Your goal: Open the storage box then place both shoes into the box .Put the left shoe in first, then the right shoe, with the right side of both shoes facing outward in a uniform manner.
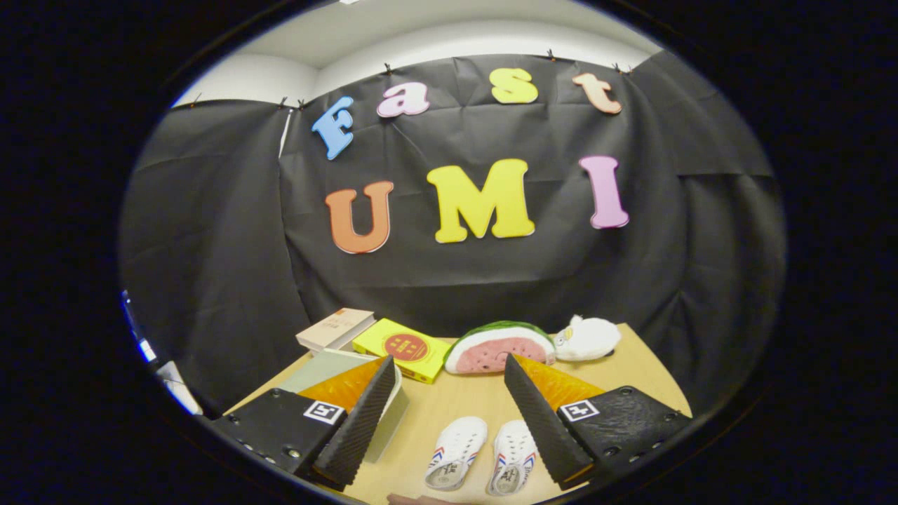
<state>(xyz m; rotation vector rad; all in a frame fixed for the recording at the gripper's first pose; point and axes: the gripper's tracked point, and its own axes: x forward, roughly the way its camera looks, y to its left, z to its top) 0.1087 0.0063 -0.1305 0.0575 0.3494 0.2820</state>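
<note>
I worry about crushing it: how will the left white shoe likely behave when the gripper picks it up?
The left white shoe, lying between the open gripper fingers, looks small with vent holes, so probably light and somewhat squashy. Its rounded, smooth-looking upper may slip. Lying flat on the table, it seems unlikely to roll.

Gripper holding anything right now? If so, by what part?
Nothing held. The gripper is open, fingers spread apart above the table, with the two white shoes lying untouched between them.

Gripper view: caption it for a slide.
Open tool above two white shoes on the table, storage box closed.
</note>
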